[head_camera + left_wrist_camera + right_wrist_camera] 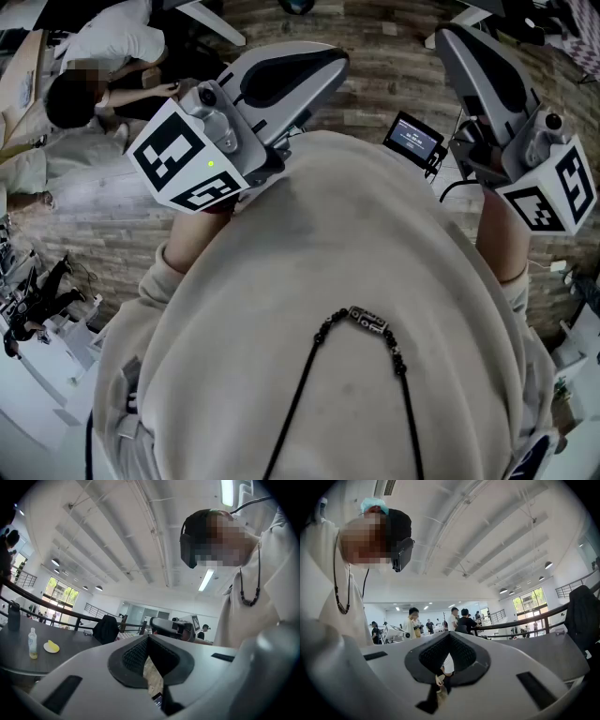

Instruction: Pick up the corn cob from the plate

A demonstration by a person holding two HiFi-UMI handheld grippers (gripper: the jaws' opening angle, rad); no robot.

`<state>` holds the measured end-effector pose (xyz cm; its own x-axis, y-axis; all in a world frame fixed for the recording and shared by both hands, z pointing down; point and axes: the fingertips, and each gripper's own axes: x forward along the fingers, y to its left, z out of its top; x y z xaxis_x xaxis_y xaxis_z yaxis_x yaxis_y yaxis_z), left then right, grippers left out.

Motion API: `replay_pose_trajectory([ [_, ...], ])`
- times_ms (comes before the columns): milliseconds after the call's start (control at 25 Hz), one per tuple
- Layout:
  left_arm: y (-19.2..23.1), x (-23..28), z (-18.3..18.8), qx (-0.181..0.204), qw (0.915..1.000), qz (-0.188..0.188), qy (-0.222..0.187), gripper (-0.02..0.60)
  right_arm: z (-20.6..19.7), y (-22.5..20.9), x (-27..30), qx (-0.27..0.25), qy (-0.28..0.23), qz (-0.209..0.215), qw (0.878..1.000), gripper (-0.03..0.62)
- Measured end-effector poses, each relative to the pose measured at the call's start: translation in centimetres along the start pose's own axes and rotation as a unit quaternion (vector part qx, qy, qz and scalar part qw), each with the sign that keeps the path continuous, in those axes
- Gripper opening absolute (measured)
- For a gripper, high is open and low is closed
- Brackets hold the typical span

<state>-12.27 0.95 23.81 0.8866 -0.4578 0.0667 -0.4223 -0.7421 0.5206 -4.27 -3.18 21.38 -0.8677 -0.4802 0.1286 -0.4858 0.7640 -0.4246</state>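
A yellow corn cob (52,645) lies on a small white plate (46,648) on a dark table (75,644), far off at the left of the left gripper view. Both grippers are held up in front of my chest, well away from that table. My left gripper (149,639) is shut with nothing between its jaws, and in the head view it (323,61) sits at upper left. My right gripper (450,637) is also shut and empty, showing at upper right in the head view (455,42). The plate is not visible in the head view or the right gripper view.
A clear bottle (32,643) and a dark bottle (14,616) stand on the table near the plate. A black jacket (107,629) hangs on a chair by a railing. Several people (457,618) stand in the background. A person (94,66) sits on the wooden floor.
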Motion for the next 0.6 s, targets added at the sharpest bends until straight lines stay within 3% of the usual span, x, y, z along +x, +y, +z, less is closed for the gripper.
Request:
replay_pose_trajectory([
  [200, 1.3, -0.3, 0.3, -0.012, 0.9999, 0.008, -0.007, 0.002, -0.9, 0.3, 0.3, -0.001, 0.015, 0.008, 1.000, 0.014],
  [600, 1.0, 0.3, -1.7, -0.050, 0.9987, 0.010, 0.009, 0.002, -1.3, -1.4, 0.1, 0.071, -0.003, 0.030, 0.997, 0.014],
])
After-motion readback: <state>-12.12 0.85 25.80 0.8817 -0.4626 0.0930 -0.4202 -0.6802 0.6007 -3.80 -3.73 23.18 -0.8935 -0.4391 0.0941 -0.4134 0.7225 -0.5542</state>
